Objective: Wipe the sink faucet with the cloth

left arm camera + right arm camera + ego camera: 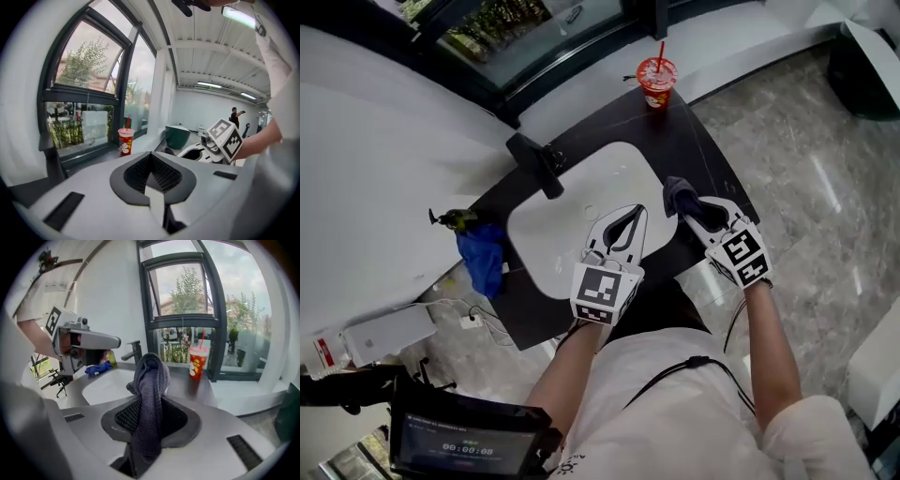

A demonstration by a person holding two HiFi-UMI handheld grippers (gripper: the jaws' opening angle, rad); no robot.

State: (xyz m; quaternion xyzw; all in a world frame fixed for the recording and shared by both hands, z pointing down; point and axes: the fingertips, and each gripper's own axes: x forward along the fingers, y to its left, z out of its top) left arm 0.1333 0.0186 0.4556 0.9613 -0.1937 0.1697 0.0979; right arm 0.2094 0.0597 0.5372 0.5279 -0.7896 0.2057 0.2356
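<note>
In the head view the black faucet stands at the far left edge of the white sink, set in a black counter. My right gripper hovers over the sink's right rim, shut on a dark grey cloth. The right gripper view shows that cloth bunched upward out of the jaws, with the faucet beyond it. My left gripper hangs over the basin's near side, its fingertips together and nothing between them. The left gripper view shows the same closed tips.
A red cup with a straw stands at the counter's far corner by the window. A blue cloth and a small bottle lie at the counter's left end. Cables and a white box sit on the floor at left.
</note>
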